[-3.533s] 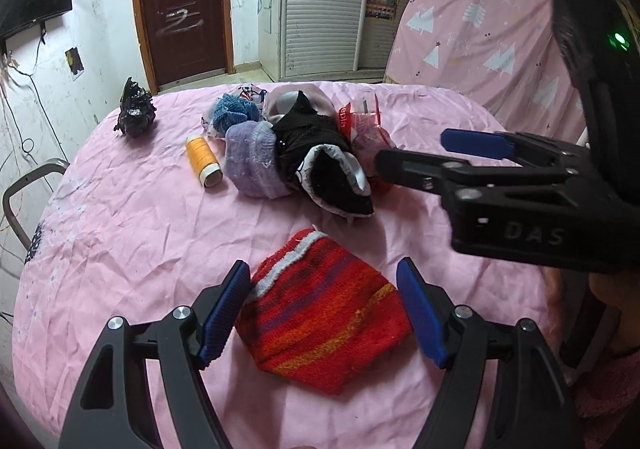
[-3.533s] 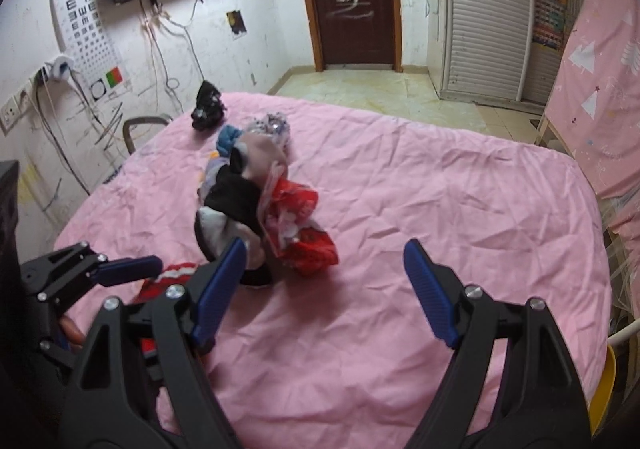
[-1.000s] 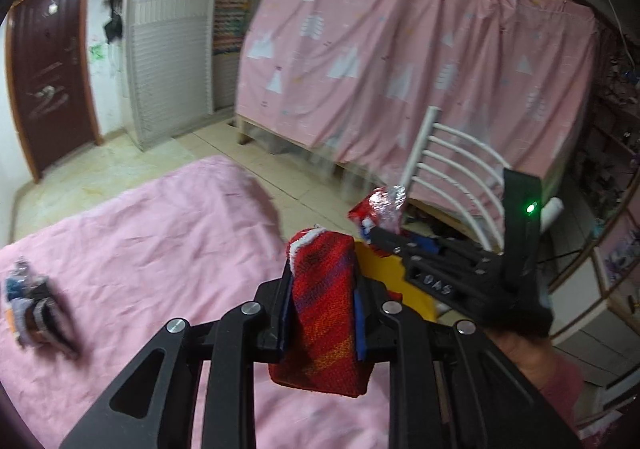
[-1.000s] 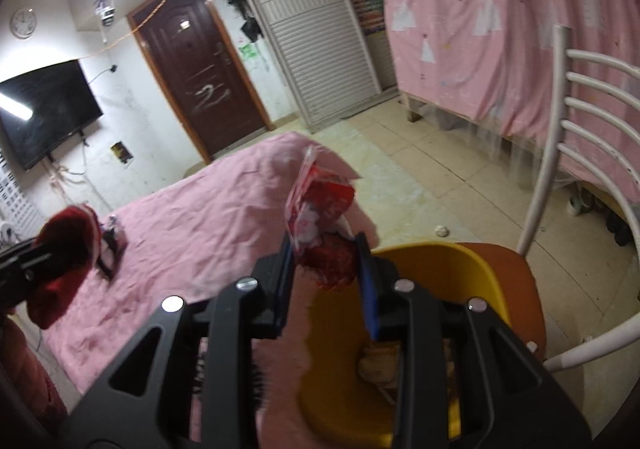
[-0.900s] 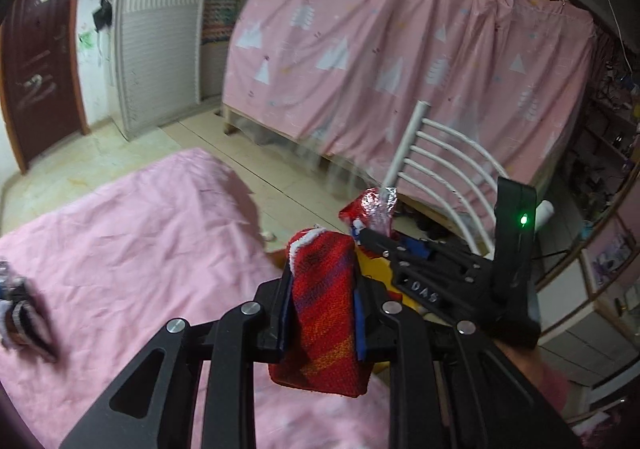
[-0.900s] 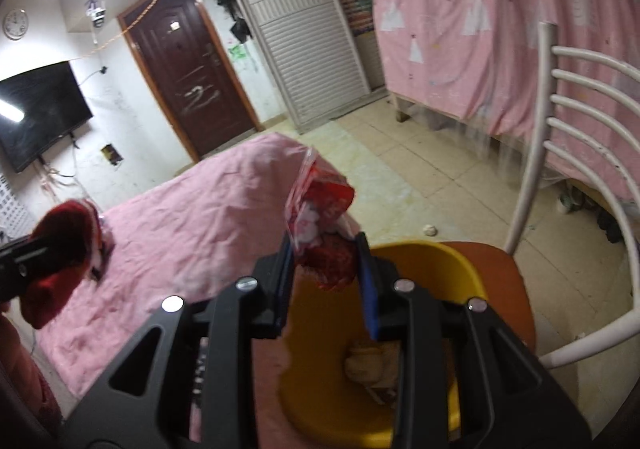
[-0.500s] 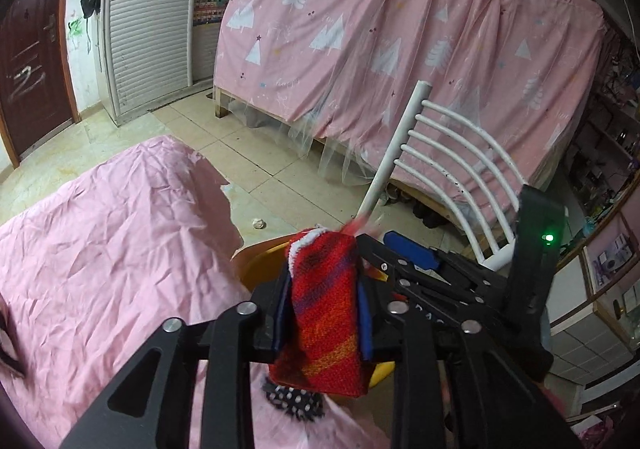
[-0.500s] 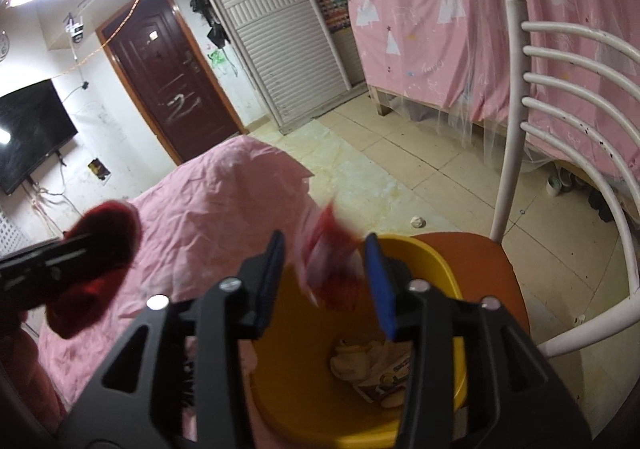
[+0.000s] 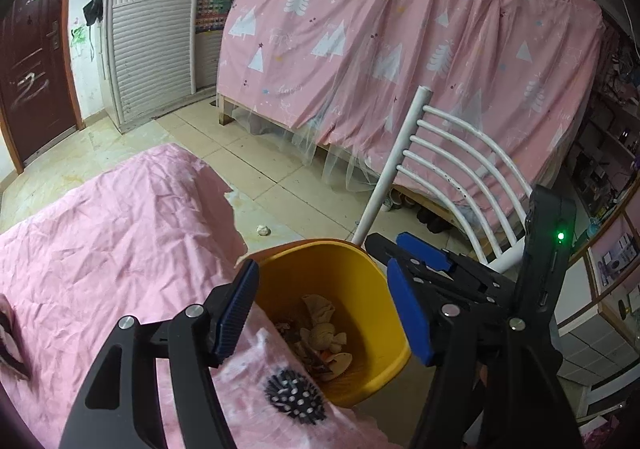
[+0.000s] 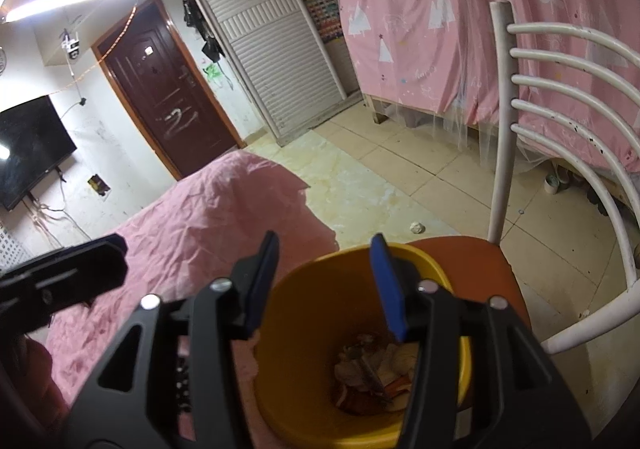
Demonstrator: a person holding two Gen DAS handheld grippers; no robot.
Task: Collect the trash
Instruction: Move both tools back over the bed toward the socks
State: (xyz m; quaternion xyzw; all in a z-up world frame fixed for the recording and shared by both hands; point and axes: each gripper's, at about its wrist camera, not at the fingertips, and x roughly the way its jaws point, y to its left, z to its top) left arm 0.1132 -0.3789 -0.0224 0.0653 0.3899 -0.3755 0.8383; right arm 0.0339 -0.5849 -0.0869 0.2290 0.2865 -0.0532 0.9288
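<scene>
A yellow bin [image 9: 360, 281] stands on an orange chair seat [image 10: 472, 253] beside the pink table. Crumpled trash [image 9: 320, 333] lies at its bottom, also seen in the right wrist view [image 10: 372, 369]. My left gripper [image 9: 324, 309] is open and empty, held over the bin's mouth. My right gripper [image 10: 324, 285] is open and empty above the bin [image 10: 304, 329]; it also shows in the left wrist view [image 9: 416, 257] at the bin's right rim. The red knit item and the red wrapper are not clearly visible.
The pink tablecloth [image 9: 100, 233] covers the table at left, with a dark spiky print [image 9: 294, 395] near its edge. A white chair back [image 9: 452, 165] rises behind the bin. A pink curtain [image 9: 400, 37] hangs beyond. A small scrap [image 9: 262, 230] lies on the tiled floor.
Both grippers have opened over the bin. The red knit item has left my left gripper and the red wrapper has left my right gripper.
</scene>
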